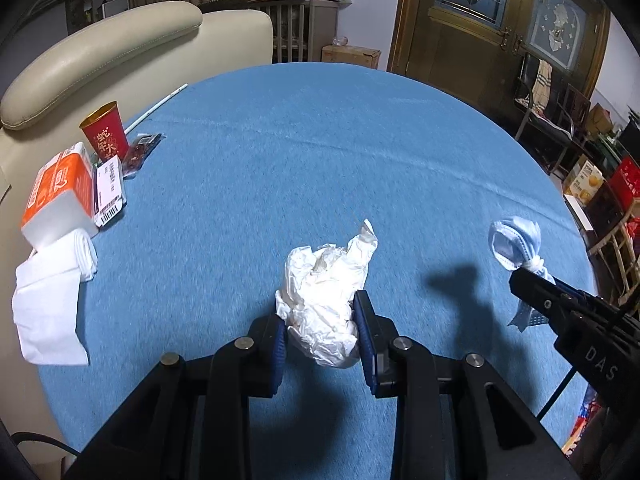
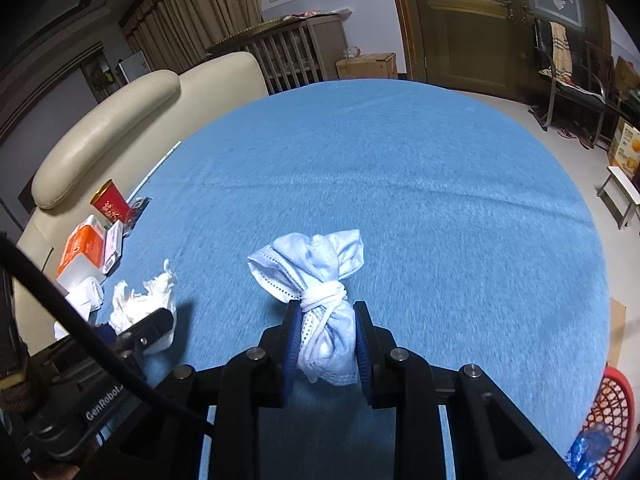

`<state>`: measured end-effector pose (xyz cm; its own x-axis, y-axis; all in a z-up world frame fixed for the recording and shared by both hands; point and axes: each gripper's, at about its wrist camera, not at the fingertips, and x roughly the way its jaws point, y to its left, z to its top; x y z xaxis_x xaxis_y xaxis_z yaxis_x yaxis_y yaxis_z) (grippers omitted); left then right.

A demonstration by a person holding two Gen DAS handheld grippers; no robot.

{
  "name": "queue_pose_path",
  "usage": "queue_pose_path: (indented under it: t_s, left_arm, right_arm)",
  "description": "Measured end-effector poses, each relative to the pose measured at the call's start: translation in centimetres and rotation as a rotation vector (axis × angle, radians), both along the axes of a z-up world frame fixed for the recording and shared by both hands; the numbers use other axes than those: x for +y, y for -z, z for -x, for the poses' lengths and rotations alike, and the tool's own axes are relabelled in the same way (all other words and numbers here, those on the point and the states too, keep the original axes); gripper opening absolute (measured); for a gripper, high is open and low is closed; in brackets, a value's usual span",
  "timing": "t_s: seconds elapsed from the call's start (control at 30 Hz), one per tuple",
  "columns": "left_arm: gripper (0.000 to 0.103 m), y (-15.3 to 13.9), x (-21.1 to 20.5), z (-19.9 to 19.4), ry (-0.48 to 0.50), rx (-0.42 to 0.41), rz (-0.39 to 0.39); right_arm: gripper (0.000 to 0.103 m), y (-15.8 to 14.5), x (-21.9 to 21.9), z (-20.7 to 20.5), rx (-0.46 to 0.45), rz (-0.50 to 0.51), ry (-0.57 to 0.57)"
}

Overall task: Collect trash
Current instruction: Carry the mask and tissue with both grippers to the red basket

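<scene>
My left gripper (image 1: pixel 322 330) is shut on a crumpled white plastic wrapper (image 1: pixel 328 292), held above the blue tablecloth (image 1: pixel 320 152). My right gripper (image 2: pixel 326 338) is shut on a knotted blue face mask (image 2: pixel 316 280), also lifted over the table. In the left wrist view the right gripper (image 1: pixel 520 276) shows at the right edge with the mask (image 1: pixel 514 242) sticking out of it. In the right wrist view the left gripper (image 2: pixel 160 322) shows at the lower left with the wrapper (image 2: pixel 140 304).
At the table's left edge stand a red paper cup (image 1: pixel 106 132), an orange tissue pack (image 1: pixel 60 192), a labelled packet (image 1: pixel 108 188), a white tissue (image 1: pixel 48 304) and a thin straw (image 1: pixel 158 108). A cream sofa (image 1: pixel 100 48) lies behind. A red basket (image 2: pixel 612 412) sits off the table's right.
</scene>
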<state>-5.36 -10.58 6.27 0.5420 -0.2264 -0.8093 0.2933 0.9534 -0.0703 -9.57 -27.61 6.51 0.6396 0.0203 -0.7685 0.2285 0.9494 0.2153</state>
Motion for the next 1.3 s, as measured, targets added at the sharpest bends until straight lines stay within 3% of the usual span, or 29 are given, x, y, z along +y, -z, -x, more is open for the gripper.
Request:
queue_pose_path:
  t_s: [1.3]
  left_arm:
    - [0.032, -1.1, -4.5, 5.1, 0.166, -0.027, 0.008]
  right_arm:
    - [0.027, -1.1, -3.0, 7.4, -0.025, -0.035, 0.101]
